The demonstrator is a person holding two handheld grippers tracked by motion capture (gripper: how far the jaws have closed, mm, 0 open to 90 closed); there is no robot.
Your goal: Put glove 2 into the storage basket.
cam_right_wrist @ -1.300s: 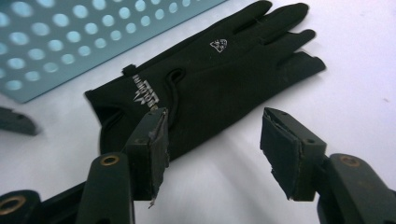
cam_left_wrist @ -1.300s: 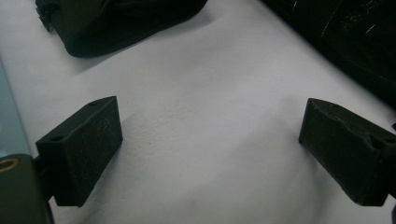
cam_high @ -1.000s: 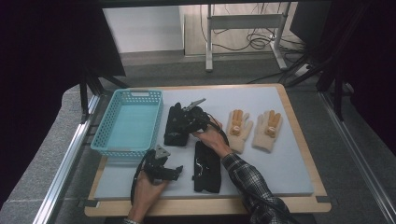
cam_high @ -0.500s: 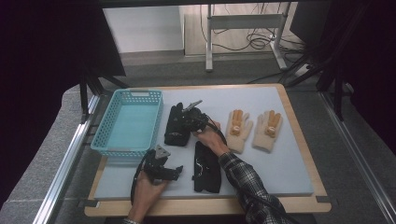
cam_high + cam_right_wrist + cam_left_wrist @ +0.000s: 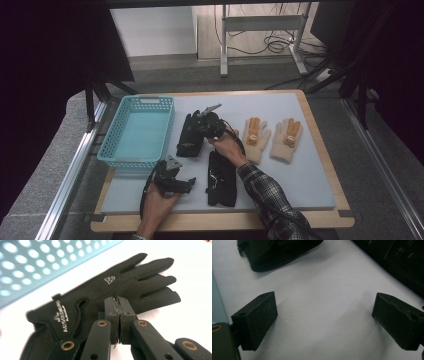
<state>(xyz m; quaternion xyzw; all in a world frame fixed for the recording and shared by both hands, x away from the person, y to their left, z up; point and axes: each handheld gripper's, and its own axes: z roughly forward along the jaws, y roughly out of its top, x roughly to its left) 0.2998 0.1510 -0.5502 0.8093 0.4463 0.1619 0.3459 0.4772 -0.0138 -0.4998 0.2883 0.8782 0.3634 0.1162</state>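
A black glove [image 5: 186, 137] [image 5: 82, 305] lies flat on the grey mat next to the blue basket. My right gripper [image 5: 200, 127] [image 5: 119, 300] is at its lower edge. The jaws have just been closing and now stand together, pinching a thin fold of the glove's fabric. A second black glove [image 5: 221, 177] lies nearer the front edge. My left gripper [image 5: 175, 182] [image 5: 324, 312] rests low over bare mat at the front left. Its jaws are wide apart with nothing between them.
A blue perforated basket [image 5: 107, 155] stands on the left of the mat. Two tan gloves [image 5: 255, 135] [image 5: 286, 137] lie side by side to the right. A wooden rim [image 5: 320, 127] frames the mat.
The right hand and its gripper have shifted slightly over the upper black glove. The left hand has stayed where it was.
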